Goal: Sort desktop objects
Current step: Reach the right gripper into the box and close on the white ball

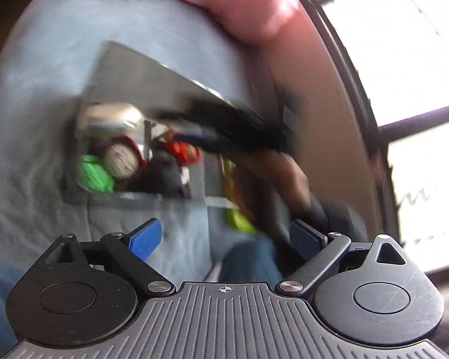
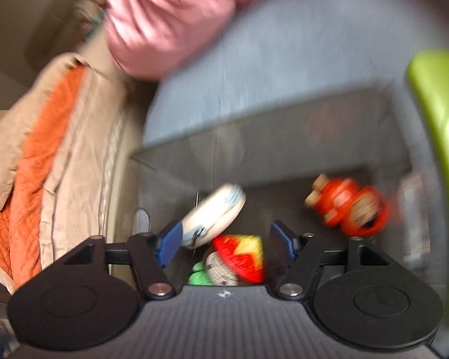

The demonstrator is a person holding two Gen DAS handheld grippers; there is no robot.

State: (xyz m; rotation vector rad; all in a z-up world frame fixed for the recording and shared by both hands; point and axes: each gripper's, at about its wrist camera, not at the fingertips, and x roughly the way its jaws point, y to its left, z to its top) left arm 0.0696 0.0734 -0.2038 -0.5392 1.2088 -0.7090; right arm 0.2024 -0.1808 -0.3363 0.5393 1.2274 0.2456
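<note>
Grey fabric storage box, open-topped, set on a pale blue bedsheet; both views are motion-blurred, so fine detail is uncertain.

Contents, right wrist view: white round disc-shaped object with pale blue trim, tilted, at 12 o'clock from the right gripper; knitted doll with red-and-yellow hat and green body directly beneath the fingers; orange toy figure with tan parts at 2 o'clock, apart from the others. A lime-green plastic panel stands at 3 o'clock; its relation to the box cannot be told.

Right gripper: blue pads spread wide, nothing between them, poised over the box interior. The white disc overlaps the left pad in view; contact cannot be told.

Left gripper: blue pads likewise parted and empty, held back from the box, which lies at 11 o'clock. The dark shape crossing over the box is probably the other tool, too smeared to confirm.

Surroundings: pink quilted bedding at 12 o'clock; beige-and-orange blanket at 9 o'clock.

Hazards, as judgement: the tilted disc may topple or slide if a pad nudges it. The soft box wall could snag a finger and tip on the yielding sheet. Blur suggests speed, raising the chance of a collision between the two tools.
</note>
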